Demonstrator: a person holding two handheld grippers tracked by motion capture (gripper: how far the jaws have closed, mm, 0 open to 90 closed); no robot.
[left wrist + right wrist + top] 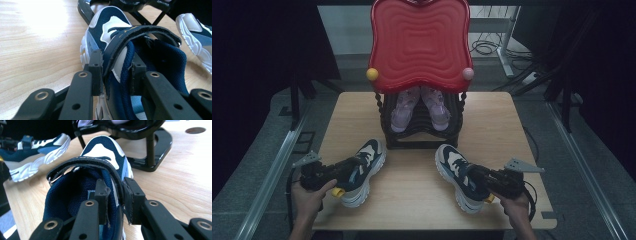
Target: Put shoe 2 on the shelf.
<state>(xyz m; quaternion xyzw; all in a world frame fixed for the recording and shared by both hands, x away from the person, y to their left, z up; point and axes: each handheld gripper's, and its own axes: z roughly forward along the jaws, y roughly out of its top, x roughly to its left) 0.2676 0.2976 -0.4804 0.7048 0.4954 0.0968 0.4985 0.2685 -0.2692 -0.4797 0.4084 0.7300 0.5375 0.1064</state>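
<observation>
On the pale wooden table (507, 125) in a dark room, two navy sneakers: left gripper (343, 169) pinches the left sneaker (362, 172), right gripper (477, 175) the right sneaker (457, 175), rack (419, 125) ahead.

The high view is dim and slightly soft: the room around the worktop (492, 125) falls to near black at nine and three o'clock, while the red tray (419, 42) at twelve catches the most light. In the left gripper view, strong glare washes out the worktop wood at eleven o'clock. Both gripper views are brighter; the black jaws at six o'clock sit too close and look soft, and lines bend toward the edges. The shoe (100, 170) casts a soft shadow.
</observation>
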